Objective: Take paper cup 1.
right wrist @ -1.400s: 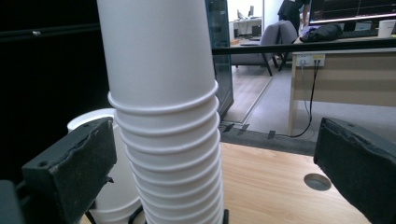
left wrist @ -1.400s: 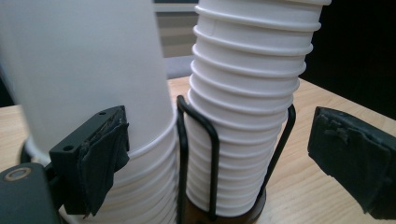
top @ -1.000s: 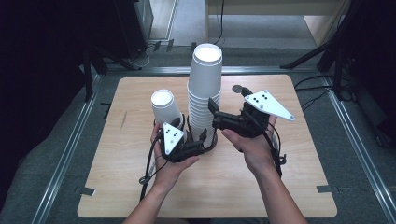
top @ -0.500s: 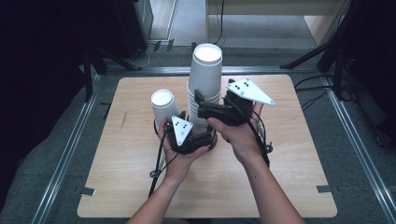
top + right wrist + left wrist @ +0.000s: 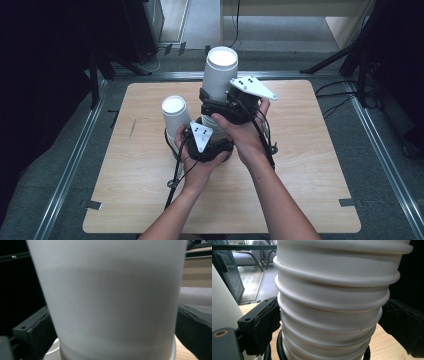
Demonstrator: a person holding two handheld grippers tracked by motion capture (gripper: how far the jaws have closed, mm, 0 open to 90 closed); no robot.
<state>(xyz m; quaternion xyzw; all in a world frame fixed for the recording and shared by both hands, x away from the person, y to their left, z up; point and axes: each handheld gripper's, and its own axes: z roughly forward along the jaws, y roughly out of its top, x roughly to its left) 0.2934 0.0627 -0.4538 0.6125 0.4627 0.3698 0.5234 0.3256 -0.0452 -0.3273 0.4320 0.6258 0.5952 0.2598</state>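
So the big change: a second back the right tongs (image 5: 216,107) were off at about 3 o'clock of the tall cup stack (image 5: 218,95), jaws spread and nothing in them. By this moment that hand had swung in across the counter (image 5: 310,165) and the jaws had just been closing with the top cup (image 5: 112,297) between them. In the right gripper view the black pads sat at both sides of the cup wall, touching or as good as; I'd call it gripped, but only just. The left hand had also crept in a bit toward the base of the stack.

My read: this was the set-up for peeling one cup off, one pair of tongs pinning the pile and the other taking the top.

The stack itself stood upright near the middle of the counter, a little toward 12 o'clock. The left tongs (image 5: 212,131) were clamped low on it, pads against the ribbed rims in the left gripper view, so fairly wide but holding.

A single cup (image 5: 173,112) stood upright at roughly 9 o'clock of the stack, just beside the left hand, untouched.
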